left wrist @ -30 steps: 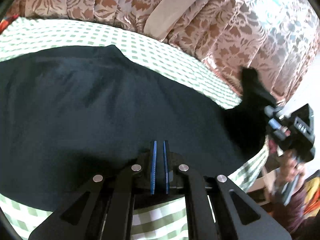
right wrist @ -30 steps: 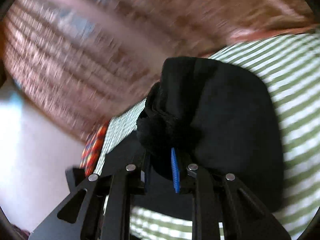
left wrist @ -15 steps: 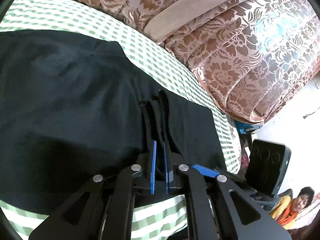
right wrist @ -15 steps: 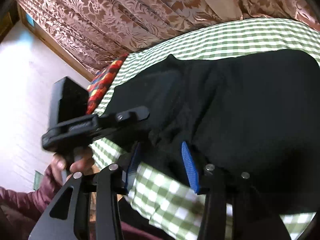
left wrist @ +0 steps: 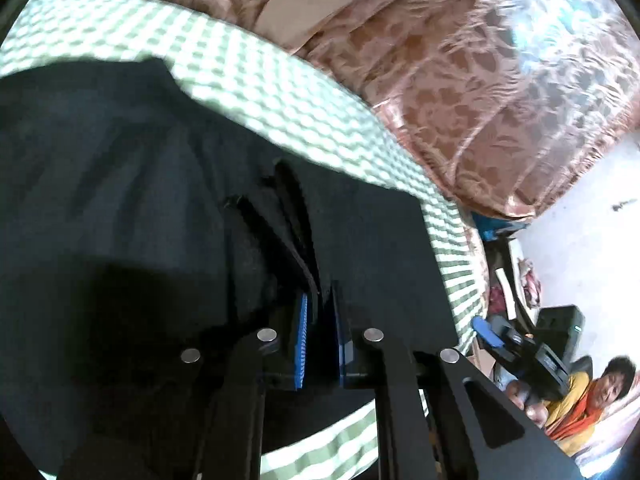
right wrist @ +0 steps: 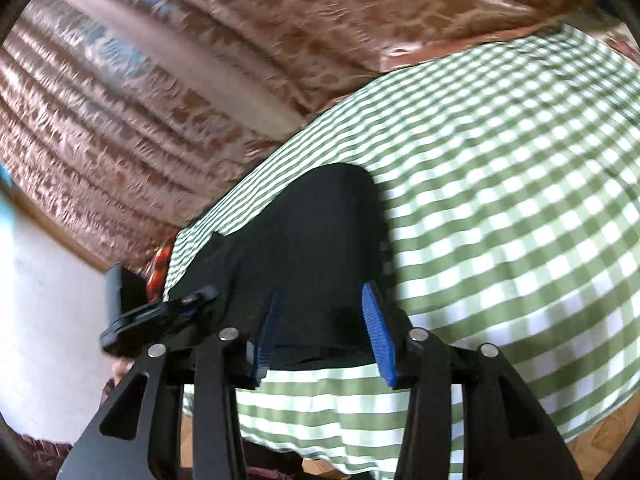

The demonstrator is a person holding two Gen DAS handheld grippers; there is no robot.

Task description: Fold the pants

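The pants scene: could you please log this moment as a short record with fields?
garment: black pants, lying on the checked cloth
left gripper: shut on a bunched fold of the pants
right gripper: open, jaws wide apart over the pants' near edge
backdrop: brown patterned curtain
bystander: person at the lower right of the left view

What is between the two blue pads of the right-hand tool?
In the right wrist view, the right gripper stands open; between its pads lies the black pants edge on the checked cloth, unclamped.
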